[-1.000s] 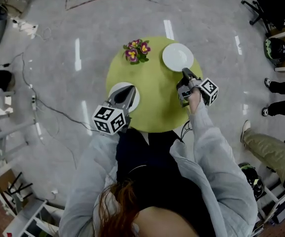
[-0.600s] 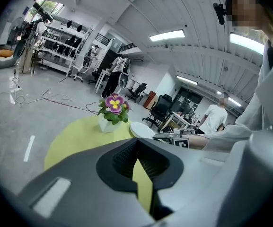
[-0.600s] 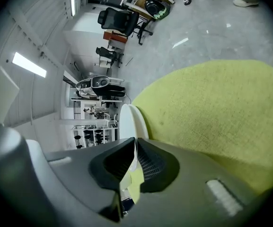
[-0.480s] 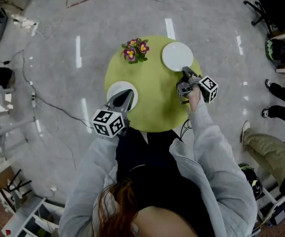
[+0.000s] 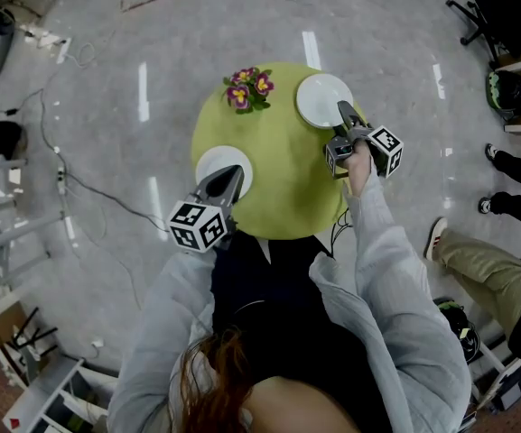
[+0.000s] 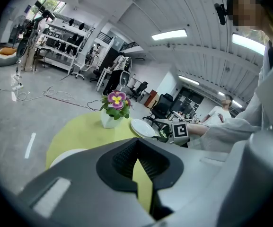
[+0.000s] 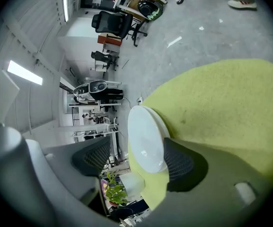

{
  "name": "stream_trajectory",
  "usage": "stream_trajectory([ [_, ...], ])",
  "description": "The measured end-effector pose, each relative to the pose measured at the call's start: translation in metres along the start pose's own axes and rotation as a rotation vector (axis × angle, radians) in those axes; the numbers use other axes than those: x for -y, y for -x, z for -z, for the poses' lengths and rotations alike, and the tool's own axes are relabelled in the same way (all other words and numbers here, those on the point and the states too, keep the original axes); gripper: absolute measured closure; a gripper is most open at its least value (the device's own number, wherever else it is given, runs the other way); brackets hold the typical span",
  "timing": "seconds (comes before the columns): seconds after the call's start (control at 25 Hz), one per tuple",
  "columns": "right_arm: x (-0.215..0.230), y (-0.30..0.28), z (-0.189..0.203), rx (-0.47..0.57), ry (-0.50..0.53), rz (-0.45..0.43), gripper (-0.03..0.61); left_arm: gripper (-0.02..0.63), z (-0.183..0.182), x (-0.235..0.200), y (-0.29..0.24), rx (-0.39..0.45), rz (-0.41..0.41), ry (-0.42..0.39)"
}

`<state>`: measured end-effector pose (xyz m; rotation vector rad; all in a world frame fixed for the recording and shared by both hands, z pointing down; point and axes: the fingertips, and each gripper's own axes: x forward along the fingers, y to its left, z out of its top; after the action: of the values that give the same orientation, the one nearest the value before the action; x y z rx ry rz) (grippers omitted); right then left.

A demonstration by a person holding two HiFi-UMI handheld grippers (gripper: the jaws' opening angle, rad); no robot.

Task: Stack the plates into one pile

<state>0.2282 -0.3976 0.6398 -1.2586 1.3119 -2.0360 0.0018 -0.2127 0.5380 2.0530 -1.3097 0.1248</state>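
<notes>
White glossy round plate (image 7: 145, 138) was flanked, unpinched, by the ribbed jaws, just opened, of the down-tilted right gripper (image 7: 138, 157); the left gripper (image 6: 137, 143) was clenched empty.

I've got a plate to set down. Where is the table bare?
The middle of the table is bare, from the left plate across towards the right edge and down to the near edge. The far edge is crowded: the flowers sit beside the right plate.

Lab-like workspace: equipment shelves (image 6: 56, 45), office chairs (image 6: 163, 109), floor cables (image 6: 63, 98).
</notes>
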Motion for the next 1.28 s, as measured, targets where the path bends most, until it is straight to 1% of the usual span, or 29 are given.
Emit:
stream_trajectory([
  [0.08,-0.006,-0.002,0.0,0.005,-0.006,0.023,0.176,0.603,-0.001,0.0,0.001,0.003,0.001,0.001],
  [0.28,-0.016,-0.01,0.0,0.016,0.009,0.08,0.077,0.603,-0.004,0.001,0.004,0.013,0.006,-0.001],
  [0.4,-0.017,-0.012,0.001,0.006,0.042,0.148,0.015,0.603,-0.006,0.0,0.007,0.019,0.005,-0.003],
  [0.52,-0.017,-0.013,-0.002,0.013,0.062,0.194,-0.012,0.603,-0.006,-0.001,0.011,0.025,0.006,-0.007],
  [0.6,-0.018,-0.011,-0.003,0.018,0.063,0.193,-0.014,0.603,-0.006,0.0,0.013,0.028,0.008,-0.012],
  [0.76,-0.021,0.0,0.002,0.015,0.08,0.157,-0.014,0.603,-0.009,-0.002,0.019,0.039,0.012,-0.017],
  [0.88,-0.023,0.012,0.009,0.006,0.106,0.121,-0.014,0.603,-0.013,-0.003,0.024,0.046,0.024,-0.022],
  [1.0,-0.025,0.027,0.014,0.013,0.107,0.073,-0.014,0.603,-0.016,-0.004,0.029,0.048,0.04,-0.037],
  [1.16,-0.047,0.051,0.03,0.033,0.126,-0.026,-0.014,0.603,-0.022,-0.004,0.034,0.055,0.066,-0.06],
  [1.24,-0.058,0.064,0.041,0.017,0.144,-0.102,-0.012,0.603,-0.025,-0.003,0.039,0.059,0.081,-0.075],
  [1.28,-0.065,0.071,0.048,0.004,0.147,-0.156,-0.012,0.603,-0.026,-0.002,0.042,0.061,0.09,-0.082],
])
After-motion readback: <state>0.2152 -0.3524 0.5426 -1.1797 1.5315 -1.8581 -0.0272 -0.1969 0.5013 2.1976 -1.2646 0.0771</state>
